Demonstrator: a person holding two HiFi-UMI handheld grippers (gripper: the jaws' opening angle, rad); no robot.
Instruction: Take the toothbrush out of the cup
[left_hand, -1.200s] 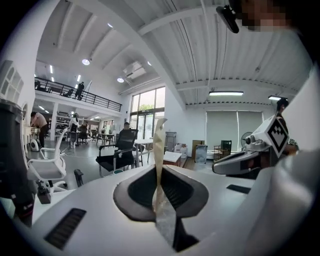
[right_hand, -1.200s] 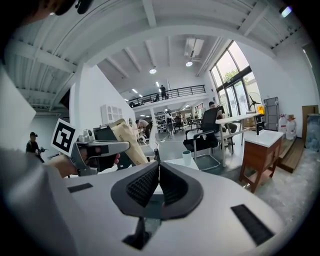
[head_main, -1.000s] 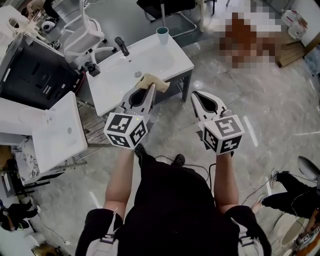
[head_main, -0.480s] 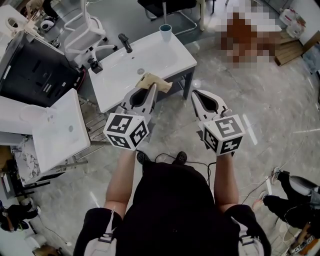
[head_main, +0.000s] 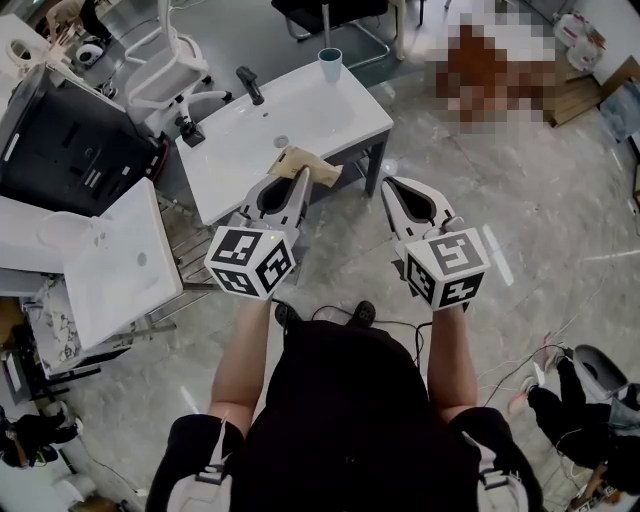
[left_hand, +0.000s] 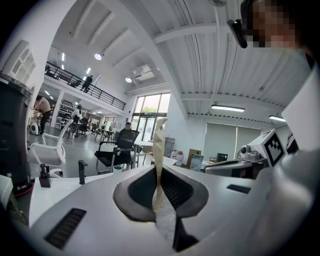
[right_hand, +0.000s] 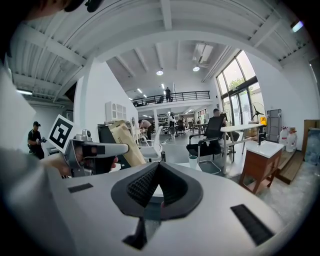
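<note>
A teal cup (head_main: 330, 62) stands at the far corner of the white sink counter (head_main: 330, 125); I can make out no toothbrush in it. It also shows small in the left gripper view as the cup (left_hand: 117, 169) and in the right gripper view as the cup (right_hand: 193, 162). My left gripper (head_main: 303, 180) hovers at the counter's near edge, shut on a tan paper packet (head_main: 308, 163), which stands upright between the jaws (left_hand: 159, 145). My right gripper (head_main: 390, 190) is beside it over the floor, shut and empty (right_hand: 158, 164).
A black faucet (head_main: 250, 85) and a drain sit on the counter. A white office chair (head_main: 165, 65) and a black cabinet (head_main: 70, 150) stand to the left, a second white basin (head_main: 120, 265) nearer. Cables and a crouching person (head_main: 580, 400) are at lower right.
Both grippers have drifted a little towards the sink counter, side by side. The left still grips the tan packet. The person at lower right has shifted.
</note>
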